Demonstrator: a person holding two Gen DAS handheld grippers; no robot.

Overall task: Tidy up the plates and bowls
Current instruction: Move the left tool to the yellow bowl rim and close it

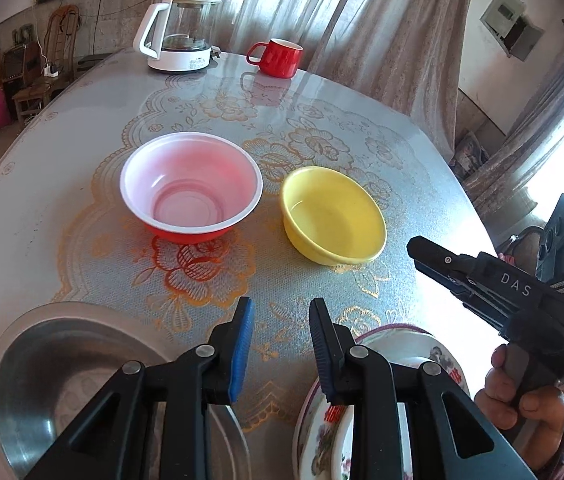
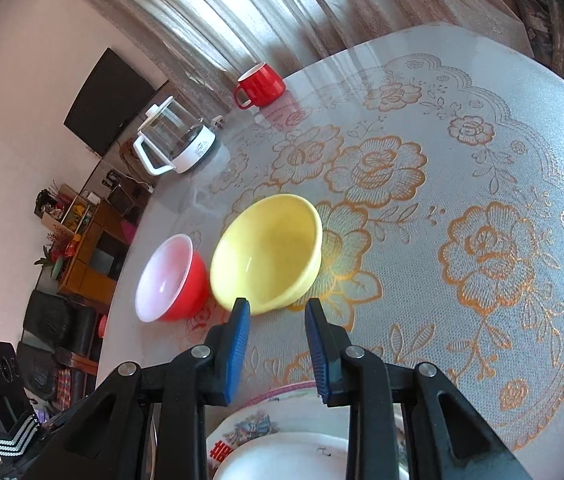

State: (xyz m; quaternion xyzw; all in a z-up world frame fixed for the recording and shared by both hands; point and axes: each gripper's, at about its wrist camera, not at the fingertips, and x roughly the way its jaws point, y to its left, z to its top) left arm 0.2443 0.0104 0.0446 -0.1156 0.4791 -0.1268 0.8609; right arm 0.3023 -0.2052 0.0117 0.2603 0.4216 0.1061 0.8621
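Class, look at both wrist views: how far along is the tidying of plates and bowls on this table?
Little looks done: the red bowl and yellow bowl sit apart, unstacked. A metal basin and a flowered plate lie at the near edge. In hand: nothing; the left gripper and right gripper have a gap between their jaws and grip nothing. Left: gathering the bowls and plates.
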